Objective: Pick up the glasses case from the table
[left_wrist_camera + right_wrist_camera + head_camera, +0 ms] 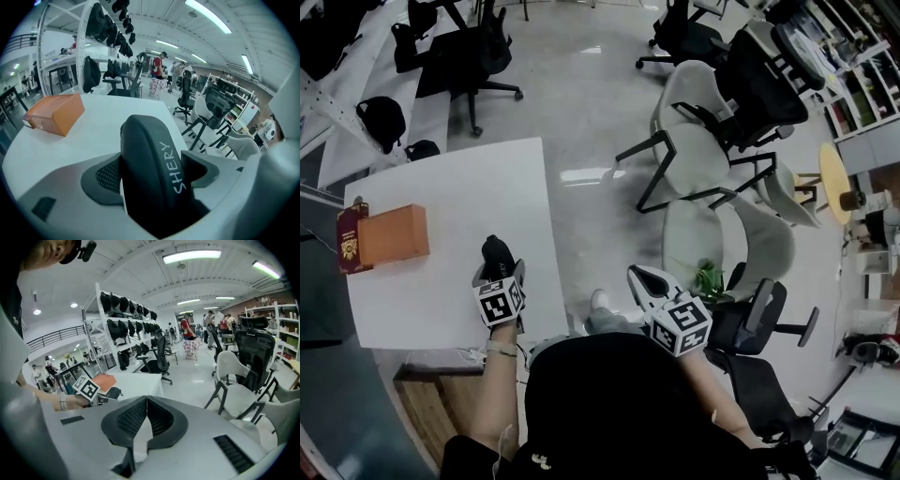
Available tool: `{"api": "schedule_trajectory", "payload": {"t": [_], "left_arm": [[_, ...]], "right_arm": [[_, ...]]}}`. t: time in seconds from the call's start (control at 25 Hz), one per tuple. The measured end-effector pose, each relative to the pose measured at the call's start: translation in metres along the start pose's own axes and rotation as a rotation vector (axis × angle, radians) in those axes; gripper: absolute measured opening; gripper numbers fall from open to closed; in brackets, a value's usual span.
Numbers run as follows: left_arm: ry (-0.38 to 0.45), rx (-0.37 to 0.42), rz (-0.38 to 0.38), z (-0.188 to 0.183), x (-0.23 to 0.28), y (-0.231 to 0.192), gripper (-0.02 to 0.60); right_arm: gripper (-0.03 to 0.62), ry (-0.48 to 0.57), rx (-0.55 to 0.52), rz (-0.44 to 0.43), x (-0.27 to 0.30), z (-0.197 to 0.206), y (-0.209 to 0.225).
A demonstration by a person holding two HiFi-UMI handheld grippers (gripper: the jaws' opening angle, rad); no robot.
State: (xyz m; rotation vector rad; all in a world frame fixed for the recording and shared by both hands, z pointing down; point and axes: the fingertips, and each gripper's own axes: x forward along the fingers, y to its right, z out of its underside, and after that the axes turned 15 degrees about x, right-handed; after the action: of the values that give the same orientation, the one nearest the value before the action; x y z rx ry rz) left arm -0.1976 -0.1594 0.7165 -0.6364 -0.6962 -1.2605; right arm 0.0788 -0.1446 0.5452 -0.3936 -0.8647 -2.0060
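Glasses case (149, 168) between jaws of left gripper (498, 274)

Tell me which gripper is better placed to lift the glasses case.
Left. The left gripper has its jaws on the glasses case over the table; the right gripper is shut, empty, off the table.

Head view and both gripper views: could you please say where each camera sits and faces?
Head view: on the person's head, steeply down at the white table; left gripper, right gripper and forearms show.
Left gripper view: on that gripper, along jaws shut on the glasses case.
Right gripper view: on that gripper, across the room past shut jaws; left hand shows.
All share the orange box.
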Motion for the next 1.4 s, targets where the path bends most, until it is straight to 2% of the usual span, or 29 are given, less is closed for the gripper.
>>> {"api": "schedule_trajectory", "payload": {"t": [0.24, 0.48, 0.6, 0.96, 1.4], "left_arm": [[0.075, 0.012, -0.016, -0.014, -0.048, 0.013, 0.397], [0.172, 0.092, -0.058, -0.036, -0.099, 0.022, 0.396], [0.243, 0.106, -0.078, -0.050, -0.125, 0.024, 0.396], [0.411, 0.090, -0.161, -0.065, -0.195, 0.013, 0.396], [0.524, 0.055, -0.245, -0.054, -0.250, 0.005, 0.396]], "right_arm": [[0.029, -0.014, -0.064, -0.125, 0.016, -0.012, -0.031], [0.029, -0.033, -0.129, -0.247, 0.034, -0.022, -0.065], [0.029, -0.039, -0.164, -0.310, 0.038, -0.029, -0.083], [0.029, -0.055, -0.270, -0.455, 0.050, -0.038, -0.135], [0.029, -0.061, -0.369, -0.559, 0.048, -0.039, -0.177]]}}
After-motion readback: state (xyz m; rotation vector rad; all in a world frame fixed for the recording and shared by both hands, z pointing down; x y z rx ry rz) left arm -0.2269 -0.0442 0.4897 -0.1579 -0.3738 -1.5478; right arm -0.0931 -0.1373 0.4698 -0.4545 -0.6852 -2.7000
